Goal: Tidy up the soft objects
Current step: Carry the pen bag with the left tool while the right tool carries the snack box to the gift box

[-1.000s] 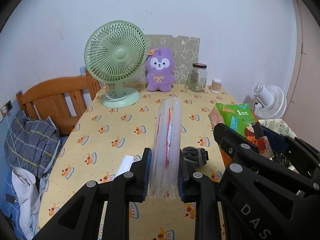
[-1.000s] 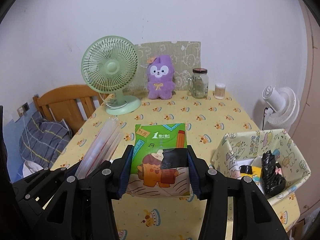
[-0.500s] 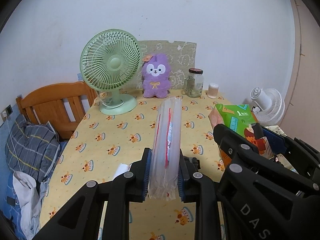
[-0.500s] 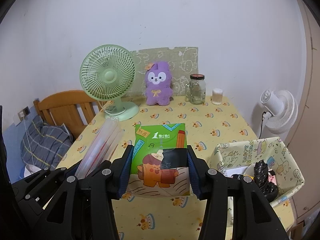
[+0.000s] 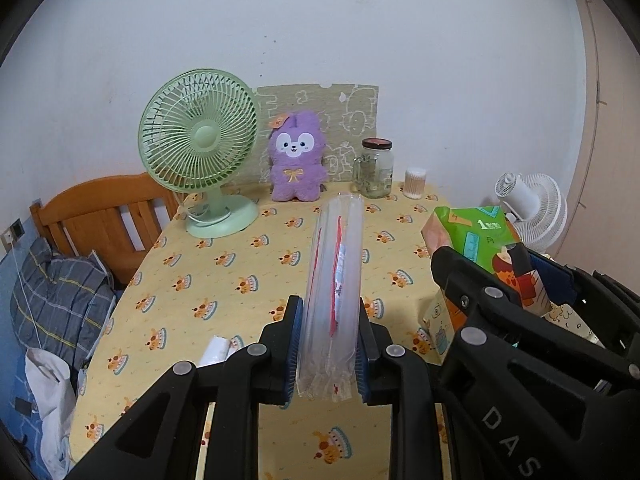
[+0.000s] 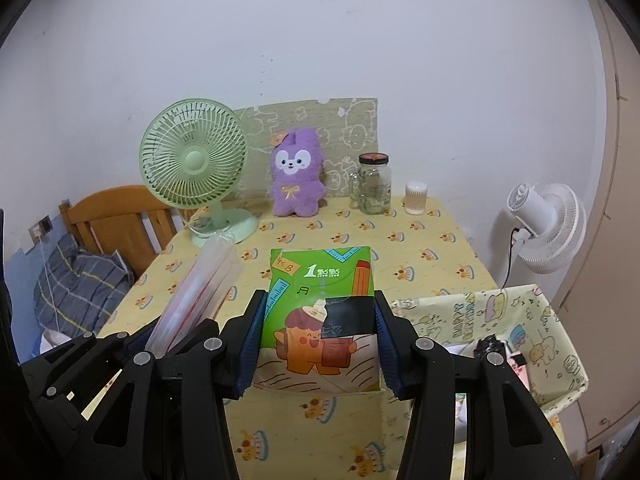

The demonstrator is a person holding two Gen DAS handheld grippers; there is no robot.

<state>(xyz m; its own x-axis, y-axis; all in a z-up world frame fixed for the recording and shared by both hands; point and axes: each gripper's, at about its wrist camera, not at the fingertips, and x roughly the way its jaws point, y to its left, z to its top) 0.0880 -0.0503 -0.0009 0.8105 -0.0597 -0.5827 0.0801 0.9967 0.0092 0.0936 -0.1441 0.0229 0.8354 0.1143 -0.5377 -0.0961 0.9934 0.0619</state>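
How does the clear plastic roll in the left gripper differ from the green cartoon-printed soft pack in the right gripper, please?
The clear plastic roll is long, narrow and see-through; the green cartoon-printed soft pack is broad, blocky and opaque. The roll shows red streaks inside; the pack shows printed pictures. Both are clamped and held above the table.

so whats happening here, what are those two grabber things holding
A person is working two handheld grippers over a table with a yellow patterned cloth. The left gripper is clamped on a clear plastic bag packet, and the right gripper is clamped on a green tissue pack. Both are held above the table. A fabric storage bin with a few items inside sits at the right.
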